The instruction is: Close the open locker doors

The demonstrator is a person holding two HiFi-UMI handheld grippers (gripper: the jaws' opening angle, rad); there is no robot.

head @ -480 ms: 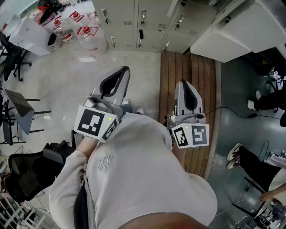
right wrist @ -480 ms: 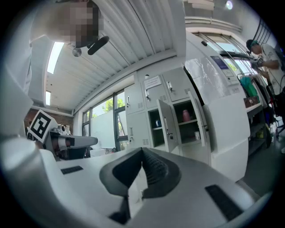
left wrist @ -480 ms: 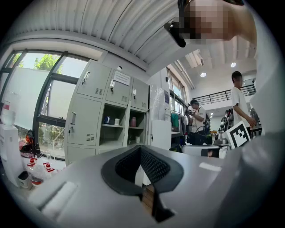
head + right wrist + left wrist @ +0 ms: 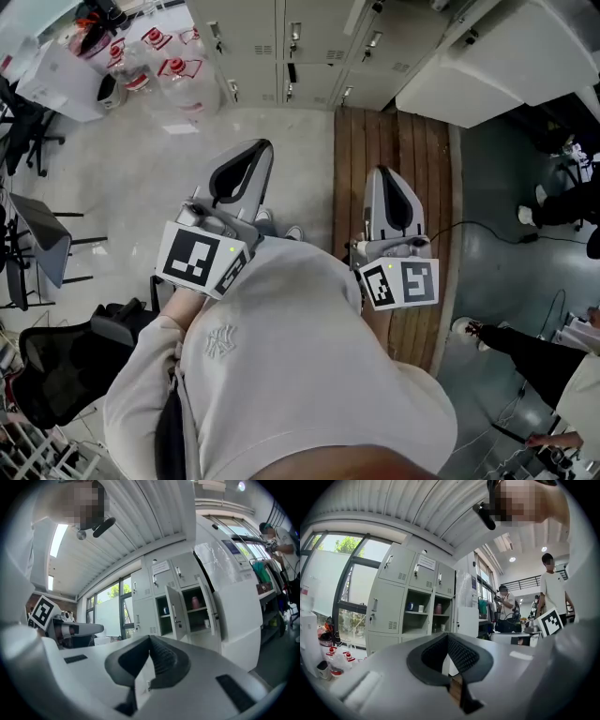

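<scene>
Left hand-held gripper [image 4: 260, 147]: held out in front of the person's chest, above the pale floor [image 4: 141, 178]. In the left gripper view its jaws meet at the tips, with nothing between them.

Right hand-held gripper [image 4: 383, 172]: held level beside the left one, over a strip of wooden boards [image 4: 398, 141]. Its jaws are likewise pressed together and empty.

Lockers [image 4: 281, 42]: a grey bank ahead of both grippers and well apart from them.
- Two doors [image 4: 175, 611] stand swung outward in the right gripper view, the second [image 4: 209, 605] just to the right of the first.
- The open shelves hold a pink bottle [image 4: 194, 603], a blue cup [image 4: 409, 606] and a white cup [image 4: 420, 608].
- The compartments to the left are shut.

Water jugs [image 4: 178, 73]: clear, with red labels, grouped on the floor beside the lockers.

Office chair [image 4: 56, 361]: black, at the person's left.
</scene>
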